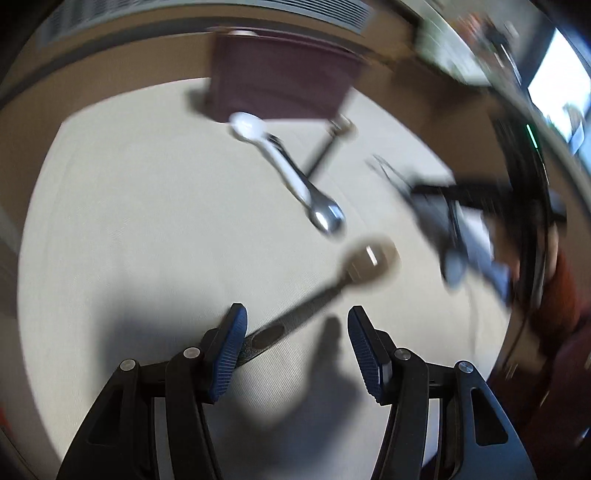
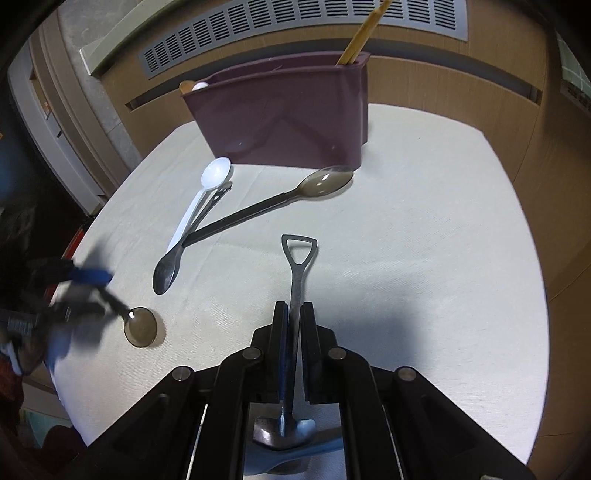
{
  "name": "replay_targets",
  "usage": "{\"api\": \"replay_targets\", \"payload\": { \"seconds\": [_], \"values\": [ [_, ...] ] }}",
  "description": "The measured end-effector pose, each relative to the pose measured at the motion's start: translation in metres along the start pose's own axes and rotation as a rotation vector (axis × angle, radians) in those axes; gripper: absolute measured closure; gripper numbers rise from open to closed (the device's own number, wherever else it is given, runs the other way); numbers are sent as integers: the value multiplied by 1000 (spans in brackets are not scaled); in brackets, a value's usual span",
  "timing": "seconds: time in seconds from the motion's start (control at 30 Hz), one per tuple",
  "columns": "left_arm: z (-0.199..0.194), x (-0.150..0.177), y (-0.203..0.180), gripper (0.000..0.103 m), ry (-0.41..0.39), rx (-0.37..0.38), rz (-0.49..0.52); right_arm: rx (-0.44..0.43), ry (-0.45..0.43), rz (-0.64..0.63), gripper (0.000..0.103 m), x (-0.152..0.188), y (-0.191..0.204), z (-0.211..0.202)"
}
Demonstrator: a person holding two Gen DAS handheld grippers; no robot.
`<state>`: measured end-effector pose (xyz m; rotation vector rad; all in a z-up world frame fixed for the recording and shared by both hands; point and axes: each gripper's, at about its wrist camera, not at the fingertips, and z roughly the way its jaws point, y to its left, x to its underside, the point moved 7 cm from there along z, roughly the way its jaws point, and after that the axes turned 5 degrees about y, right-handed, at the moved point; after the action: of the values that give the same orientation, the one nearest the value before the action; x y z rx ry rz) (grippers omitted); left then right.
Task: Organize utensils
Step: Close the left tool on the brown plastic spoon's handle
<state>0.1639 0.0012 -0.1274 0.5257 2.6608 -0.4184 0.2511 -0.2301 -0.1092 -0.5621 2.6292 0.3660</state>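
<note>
The right gripper [image 2: 293, 317] is clamped on the thin stem of a small steel shovel-shaped spoon [image 2: 297, 266], whose loop handle points to 12 o'clock toward the dark purple plastic utensil holder [image 2: 284, 110]. The spoon looks stiff, light and rather slippery, so the flat stem is the good place to hold. The left gripper [image 1: 295, 350] has its jaws apart around the handle of a translucent brown plastic spoon [image 1: 369, 258] on the table.

Dining corner, home or canteen | cloth-covered round table [image 2: 424, 206] | maroon utensil caddy [image 2: 288, 114] with chopsticks [image 2: 364, 33] | spoons [image 2: 218, 173] loose on the cloth | wood-panelled wall [image 2: 443, 85], vent grille [image 2: 295, 18] behind
</note>
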Motion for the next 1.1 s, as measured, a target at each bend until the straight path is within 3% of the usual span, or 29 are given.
{"api": "replay_targets", "payload": {
  "seconds": [0.13,0.27,0.47,0.6,0.73,0.87,1.1],
  "values": [
    [10,2,-29,43,20,-142,176,-5,6,-7,98,2,5,2],
    [23,-22,-47,43,11,-104,211,2,-5,-9,98,5,5,-4],
    [31,-49,-35,43,-14,-151,125,1,30,-38,95,17,2,-7],
    [20,-47,-5,43,-49,-202,-8,-21,2,-48,95,26,-4,-22],
    [15,-45,15,43,-86,-160,-112,-10,6,-62,93,25,-4,-23],
    [13,-39,3,43,-86,-114,-75,-16,34,-47,93,14,4,-5],
    [20,-40,-6,43,-86,-165,-8,58,29,-59,92,-7,14,15]
  ]
}}
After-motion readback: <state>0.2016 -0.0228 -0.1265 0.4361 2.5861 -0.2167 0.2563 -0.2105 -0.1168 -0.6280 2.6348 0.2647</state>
